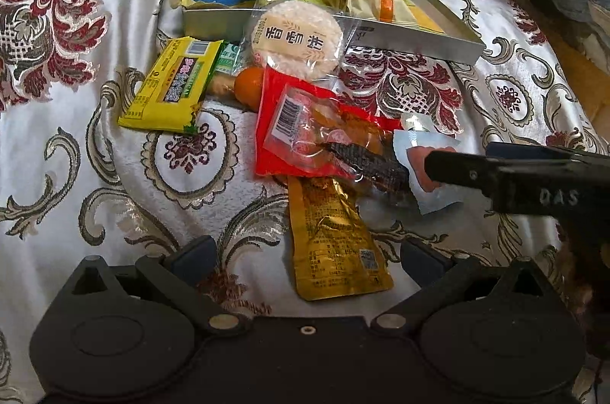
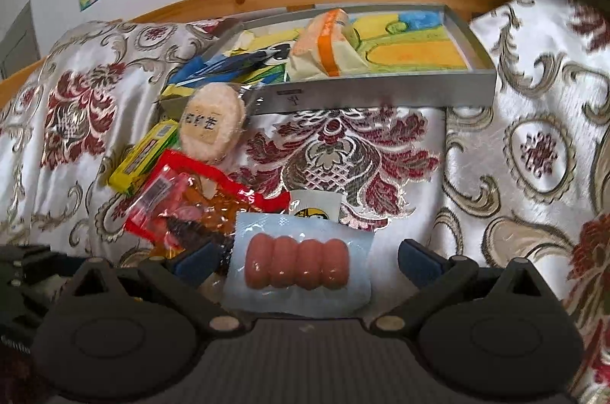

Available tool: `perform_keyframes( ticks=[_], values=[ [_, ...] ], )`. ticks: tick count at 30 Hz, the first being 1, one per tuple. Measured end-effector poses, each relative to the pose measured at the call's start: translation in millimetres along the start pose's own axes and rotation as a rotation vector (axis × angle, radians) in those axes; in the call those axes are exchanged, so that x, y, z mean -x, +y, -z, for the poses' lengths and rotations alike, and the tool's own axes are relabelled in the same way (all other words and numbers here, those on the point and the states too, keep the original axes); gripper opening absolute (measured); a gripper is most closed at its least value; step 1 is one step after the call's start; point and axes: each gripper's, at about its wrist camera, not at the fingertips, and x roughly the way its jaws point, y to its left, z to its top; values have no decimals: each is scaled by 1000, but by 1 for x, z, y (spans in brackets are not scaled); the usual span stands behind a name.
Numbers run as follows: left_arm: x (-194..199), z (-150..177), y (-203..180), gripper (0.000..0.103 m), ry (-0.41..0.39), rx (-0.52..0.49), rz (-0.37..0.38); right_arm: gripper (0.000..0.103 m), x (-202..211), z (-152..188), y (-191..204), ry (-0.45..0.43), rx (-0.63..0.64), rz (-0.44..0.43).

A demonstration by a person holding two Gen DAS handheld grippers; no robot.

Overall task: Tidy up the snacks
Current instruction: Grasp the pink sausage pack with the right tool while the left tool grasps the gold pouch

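Our right hand-held gripper is hovering with its fingers spread wide on either side of the sausage pack, not yet closing on it. We are judging the pack light, soft and slick in its film, so we are planning to pinch the flat sealed edge rather than squeeze the sausages. Our left hand-held gripper is likewise spread and empty, hanging over the gold pouch. Beyond, the red packet and the rice cracker, which is brittle, are lying on the bed. Farthest, the tray is holding a wrapped cake.
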Motion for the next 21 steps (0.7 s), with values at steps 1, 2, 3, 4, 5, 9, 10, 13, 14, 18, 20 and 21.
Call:
perform_keyframes(
  ticks=[1, 2, 3, 4, 5, 9, 10, 13, 14, 18, 20, 21],
  values=[
    [-1, 0, 0, 102, -2, -1, 1, 103, -3, 0, -2, 7, -14, -5],
    [-1, -1, 0, 102, -6, -4, 1, 103, -6, 0, -4, 15, -26, -7],
    [-1, 0, 0, 102, -8, -6, 1, 103, -8, 0, -5, 19, -35, -11],
    [-2, -1, 0, 102, -10, -10, 1, 103, -10, 0, -6, 21, -42, -17],
    [-3, -1, -1, 102, -11, -15, 0, 103, -12, 0, -6, 24, -48, -25],
    [-6, 1, -2, 102, -9, -17, 2, 103, -19, 5, -7, 47, -77, -46],
    [-6, 2, -2, 102, -11, -22, 1, 103, -20, 7, -7, 43, -77, -42],
    [-5, 2, -2, 102, -12, -25, 2, 103, -22, 11, -4, 32, -62, -28],
    [-5, 2, -2, 102, -12, -24, 3, 103, -22, 11, -3, 27, -56, -24],
    [-4, 3, -2, 102, -12, -30, 0, 91, -20, 14, -4, 8, -57, -26],
    [-4, 4, -3, 102, -14, -35, -3, 90, -18, 14, -5, 9, -64, -32],
    [-4, 5, -3, 102, -15, -38, -4, 90, -18, 14, -4, 14, -58, -27]
  ],
)
